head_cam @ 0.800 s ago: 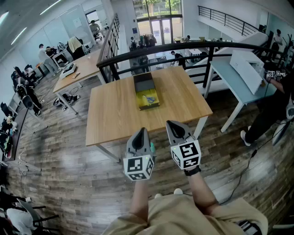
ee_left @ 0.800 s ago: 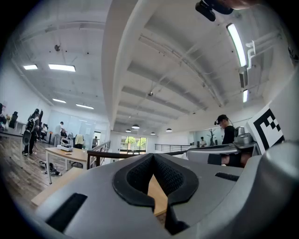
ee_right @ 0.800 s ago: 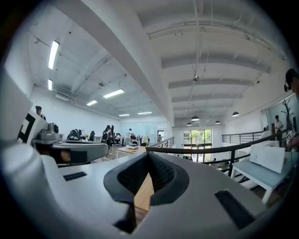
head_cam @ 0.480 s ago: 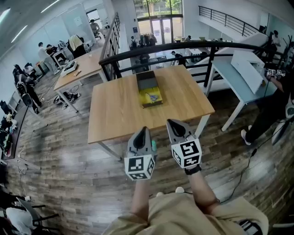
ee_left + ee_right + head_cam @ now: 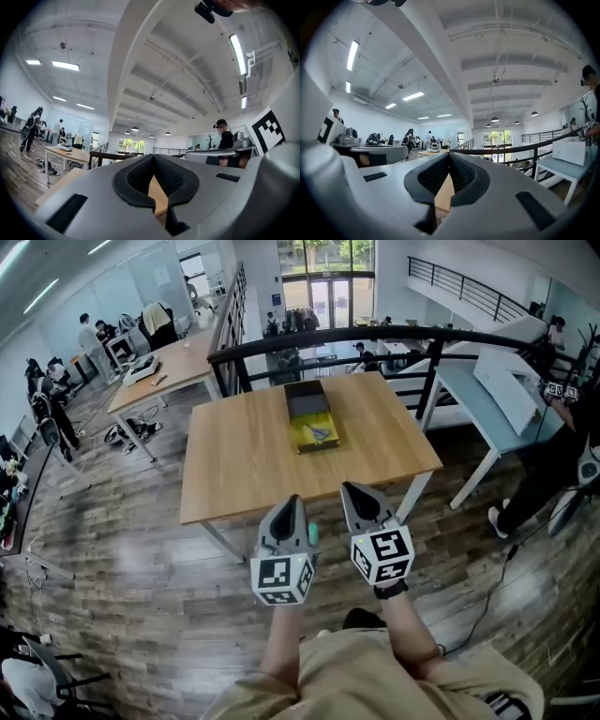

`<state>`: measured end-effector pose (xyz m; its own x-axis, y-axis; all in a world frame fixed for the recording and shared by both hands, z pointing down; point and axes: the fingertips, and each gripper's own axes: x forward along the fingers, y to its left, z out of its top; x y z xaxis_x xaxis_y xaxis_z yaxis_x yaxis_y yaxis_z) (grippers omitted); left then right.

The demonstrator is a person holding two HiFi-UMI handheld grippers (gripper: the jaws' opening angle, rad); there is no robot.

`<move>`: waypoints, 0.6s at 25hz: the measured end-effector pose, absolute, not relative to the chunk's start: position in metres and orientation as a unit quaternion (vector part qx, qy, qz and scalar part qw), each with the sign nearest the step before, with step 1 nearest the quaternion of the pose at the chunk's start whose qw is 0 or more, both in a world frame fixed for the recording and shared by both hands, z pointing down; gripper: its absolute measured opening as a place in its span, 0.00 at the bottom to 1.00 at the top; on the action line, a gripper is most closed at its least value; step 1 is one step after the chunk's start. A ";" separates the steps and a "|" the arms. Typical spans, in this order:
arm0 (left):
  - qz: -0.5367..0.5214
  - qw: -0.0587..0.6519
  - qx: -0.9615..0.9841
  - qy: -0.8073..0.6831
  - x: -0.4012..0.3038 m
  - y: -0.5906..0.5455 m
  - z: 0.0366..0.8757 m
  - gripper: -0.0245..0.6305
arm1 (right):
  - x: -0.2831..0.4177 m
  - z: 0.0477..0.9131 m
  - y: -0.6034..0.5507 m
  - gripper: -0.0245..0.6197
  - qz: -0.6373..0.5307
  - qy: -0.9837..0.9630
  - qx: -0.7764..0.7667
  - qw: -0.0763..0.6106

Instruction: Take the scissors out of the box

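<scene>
The left claw [image 5: 290, 505] and right claw [image 5: 353, 493] are both closed on nothing, side by side, short of the wooden surface [image 5: 244, 465]. The scissors [image 5: 320, 433] lie inside the open box [image 5: 317, 450], toward the surface's far edge.

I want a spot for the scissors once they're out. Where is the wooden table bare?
The table is bare on both sides of the box and across its whole near half, down to the near edge. Only the far middle, where the box sits, is taken.
</scene>
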<state>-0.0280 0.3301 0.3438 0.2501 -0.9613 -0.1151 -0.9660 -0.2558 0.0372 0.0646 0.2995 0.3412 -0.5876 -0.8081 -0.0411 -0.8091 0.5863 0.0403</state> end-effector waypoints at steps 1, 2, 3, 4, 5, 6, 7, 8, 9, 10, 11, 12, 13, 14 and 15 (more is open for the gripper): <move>0.056 0.019 -0.792 0.607 -0.028 0.331 0.346 0.05 | 0.063 0.345 0.301 0.06 0.025 0.890 -0.456 0.007; 0.055 0.016 -0.794 0.605 -0.029 0.332 0.349 0.05 | 0.062 0.348 0.301 0.06 0.021 0.889 -0.458 0.005; 0.054 0.014 -0.795 0.604 -0.031 0.332 0.350 0.05 | 0.060 0.349 0.301 0.06 0.019 0.888 -0.460 0.006; 0.054 0.013 -0.796 0.602 -0.034 0.332 0.351 0.05 | 0.058 0.348 0.300 0.06 0.018 0.887 -0.462 0.007; 0.054 0.012 -0.797 0.602 -0.036 0.331 0.351 0.05 | 0.056 0.347 0.298 0.06 0.018 0.886 -0.464 0.009; 0.055 0.011 -0.797 0.602 -0.039 0.328 0.351 0.05 | 0.054 0.346 0.296 0.06 0.018 0.886 -0.464 0.011; 0.056 0.010 -0.796 0.602 -0.040 0.325 0.352 0.05 | 0.052 0.347 0.292 0.06 0.018 0.886 -0.463 0.011; 0.056 0.009 -0.797 0.602 -0.041 0.320 0.353 0.05 | 0.050 0.349 0.288 0.06 0.019 0.888 -0.460 0.012; 0.054 0.008 -0.797 0.601 -0.041 0.315 0.355 0.05 | 0.048 0.353 0.283 0.06 0.019 0.890 -0.456 0.011; 0.053 0.008 -0.798 0.601 -0.040 0.309 0.358 0.05 | 0.046 0.356 0.277 0.06 0.020 0.892 -0.451 0.011; 0.051 0.007 -0.798 0.600 -0.040 0.302 0.360 0.05 | 0.044 0.359 0.269 0.06 0.019 0.894 -0.447 0.012; 0.050 0.007 -0.799 0.600 -0.041 0.293 0.361 0.05 | 0.041 0.360 0.260 0.06 0.018 0.895 -0.444 0.015; 0.048 0.006 -0.798 0.601 -0.043 0.283 0.362 0.05 | 0.039 0.360 0.249 0.06 0.017 0.897 -0.442 0.019; 0.046 0.006 -0.797 0.602 -0.046 0.272 0.363 0.05 | 0.036 0.359 0.239 0.06 0.016 0.897 -0.441 0.022; 0.044 0.007 -0.796 0.604 -0.048 0.261 0.363 0.05 | 0.034 0.358 0.227 0.06 0.016 0.897 -0.441 0.024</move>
